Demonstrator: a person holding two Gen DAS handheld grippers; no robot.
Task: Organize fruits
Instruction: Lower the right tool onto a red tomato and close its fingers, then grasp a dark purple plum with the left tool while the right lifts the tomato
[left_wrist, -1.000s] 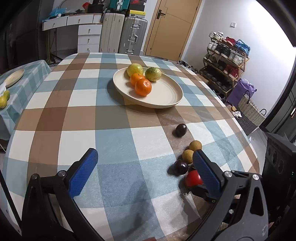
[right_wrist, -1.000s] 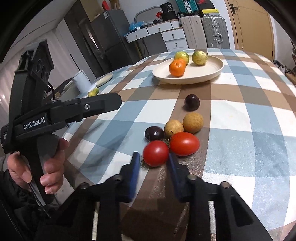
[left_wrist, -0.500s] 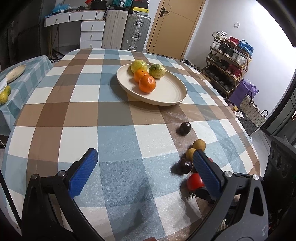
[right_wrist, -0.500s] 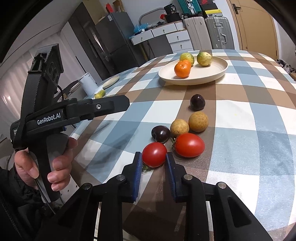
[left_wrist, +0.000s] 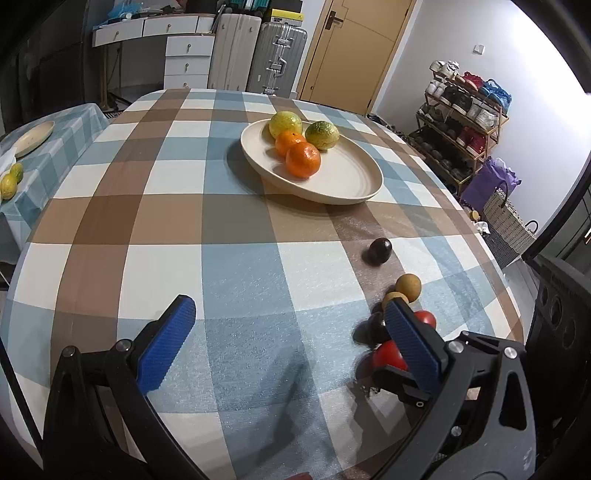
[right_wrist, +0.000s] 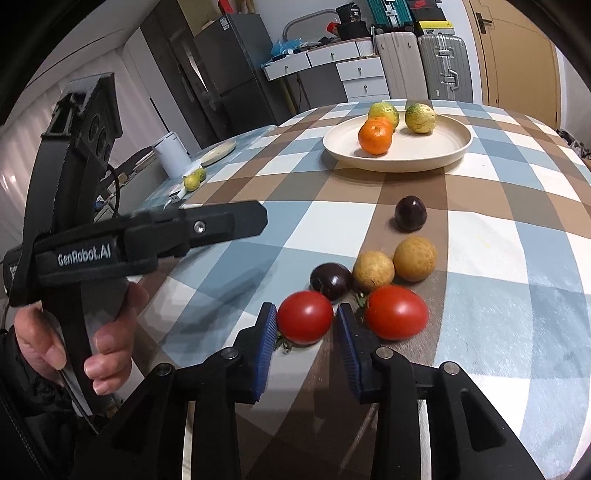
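Note:
My right gripper (right_wrist: 306, 311) straddles a red tomato (right_wrist: 304, 321) resting on the checked tablecloth. Its jaws are opening: the left pad grazes the tomato and a thin gap shows at the right pad. A second tomato (right_wrist: 396, 312), two tan round fruits (right_wrist: 373, 271), (right_wrist: 414, 258) and a dark plum (right_wrist: 330, 280) crowd just beyond. Another plum (right_wrist: 410, 213) lies apart, farther on. The cream plate (left_wrist: 354, 184) holds two oranges (left_wrist: 303, 158) and two yellow-green fruits (left_wrist: 321, 134). My left gripper (left_wrist: 288, 306) hovers wide open over bare cloth, left of the cluster.
A person's hand (right_wrist: 107, 354) holds the left gripper at the table's left edge. A side table (left_wrist: 44, 155) with a small plate and limes stands to the left. Suitcases, drawers and a door are at the back, a shoe rack (left_wrist: 465, 122) at the right.
The right pads, pressed on the tomato before, have eased apart a little around it. The left gripper stays wide open in about the same spot.

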